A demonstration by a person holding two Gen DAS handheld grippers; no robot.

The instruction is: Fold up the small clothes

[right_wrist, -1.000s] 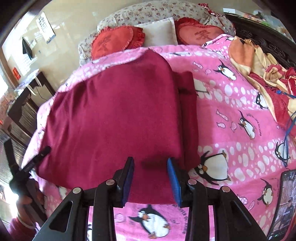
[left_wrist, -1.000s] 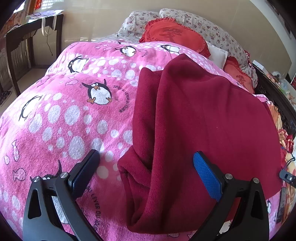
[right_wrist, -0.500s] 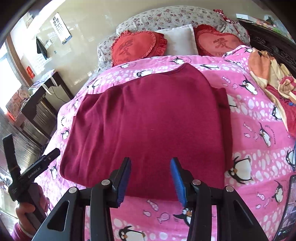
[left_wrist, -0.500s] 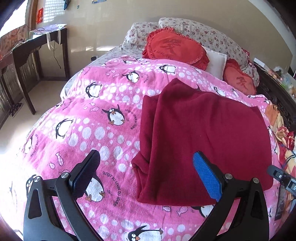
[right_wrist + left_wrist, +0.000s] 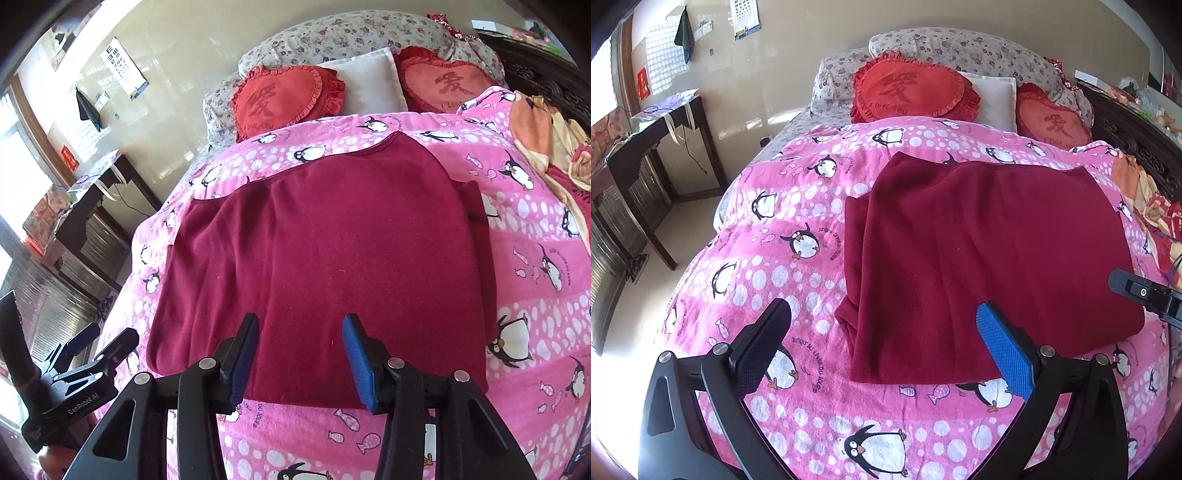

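A dark red garment lies folded flat on the pink penguin blanket, with a narrower layer showing along each side. My left gripper hovers open and wide above the garment's near left corner, holding nothing. My right gripper hangs over the near edge; its jaws are opening and no cloth is pinched between the blue pads. The right gripper shows at the right edge of the left wrist view. The left gripper shows at the lower left of the right wrist view.
Two red heart cushions, a white pillow and floral pillows sit at the head of the bed. A heap of orange and patterned clothes lies at the right. A dark wooden desk stands left of the bed.
Both grippers have drawn back and up from the garment, so more of the bed shows. The right jaws have widened a little. The garment has stayed in place.
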